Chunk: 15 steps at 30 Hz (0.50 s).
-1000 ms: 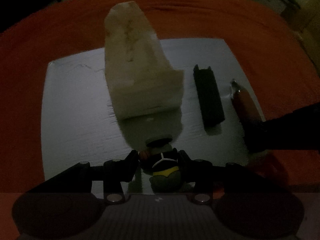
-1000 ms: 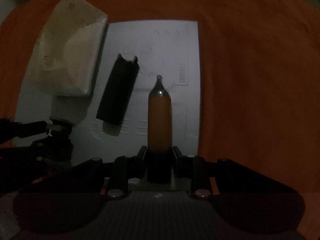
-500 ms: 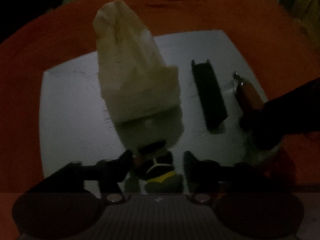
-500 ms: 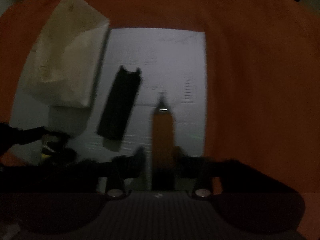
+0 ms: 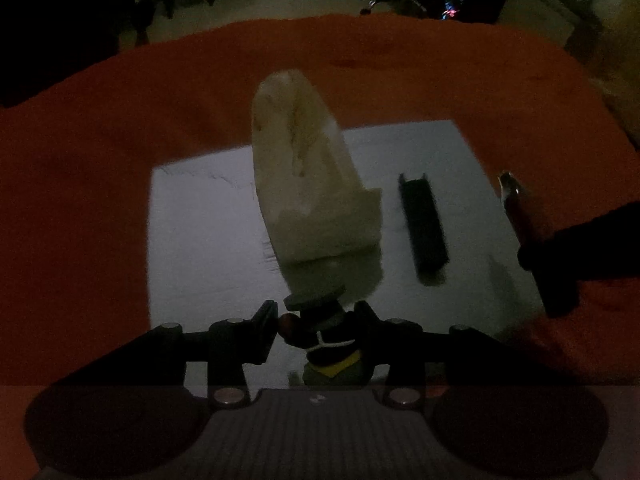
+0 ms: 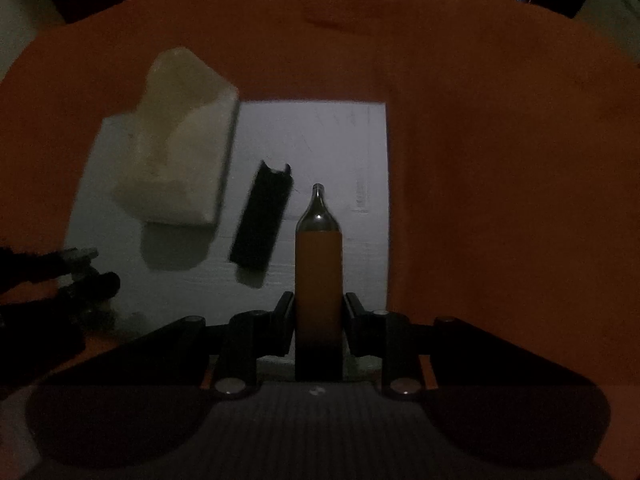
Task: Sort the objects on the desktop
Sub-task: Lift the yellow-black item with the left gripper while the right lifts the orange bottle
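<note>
Both views now take in more of the orange-covered counter (image 6: pixel 500 160). Left gripper (image 5: pixel 316 320) pinches a dark figurine (image 5: pixel 326 340); right gripper (image 6: pixel 319 312) clamps an orange, silver-tipped cylinder (image 6: pixel 319 256) over the white sheet's (image 5: pixel 200 220) right edge.

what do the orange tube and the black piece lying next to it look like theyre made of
Orange tube: the tip is smooth, shiny and catches a highlight, so likely metal or glass; the body is matte orange, perhaps a label or coating. Black piece: dull, dark, straight-edged with a notched end, probably plastic, though the dim light leaves it uncertain.
</note>
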Available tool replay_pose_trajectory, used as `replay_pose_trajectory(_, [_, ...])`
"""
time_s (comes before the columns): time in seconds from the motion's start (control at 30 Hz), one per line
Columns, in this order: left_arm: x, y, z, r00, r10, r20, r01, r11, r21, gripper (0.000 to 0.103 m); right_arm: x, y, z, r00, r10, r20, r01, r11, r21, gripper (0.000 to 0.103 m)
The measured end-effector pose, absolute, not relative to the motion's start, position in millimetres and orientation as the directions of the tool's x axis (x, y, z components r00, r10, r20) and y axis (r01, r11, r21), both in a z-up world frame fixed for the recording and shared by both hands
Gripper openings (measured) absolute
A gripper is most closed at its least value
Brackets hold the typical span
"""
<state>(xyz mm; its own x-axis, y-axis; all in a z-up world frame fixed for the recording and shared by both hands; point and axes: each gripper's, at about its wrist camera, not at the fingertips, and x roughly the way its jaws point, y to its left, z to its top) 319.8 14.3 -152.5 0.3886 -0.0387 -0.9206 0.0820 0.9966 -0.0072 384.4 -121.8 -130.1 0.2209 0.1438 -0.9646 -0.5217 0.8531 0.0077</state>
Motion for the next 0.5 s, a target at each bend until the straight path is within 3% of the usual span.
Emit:
replay_pose_trajectory(0.2, [305.3, 26.9, -129.3, 0.393, -0.016, -0.920, 0.015, 1.000, -0.011, 0.036, 355.5, -125.6, -94.3, 0.266, 0.173, -0.948, -0.514, 0.858, 0.013, 0.028])
replay_pose_trajectory(0.4, [263.8, 32.0, -66.0, 0.440, -0.013, -0.898, 0.037, 0.999, 0.003, 0.036, 320.5, -137.9, -53.1, 0.278, 0.205, -0.938, -0.526, 0.850, 0.030, 0.028])
replay_pose_trajectory(0.5, [234.1, 27.9, -43.1, 0.484, 0.045, -0.874, 0.023, 0.998, 0.064, 0.036, 299.7, -137.5, -36.2, 0.278, 0.235, -0.932, -0.533, 0.845, 0.054, 0.028])
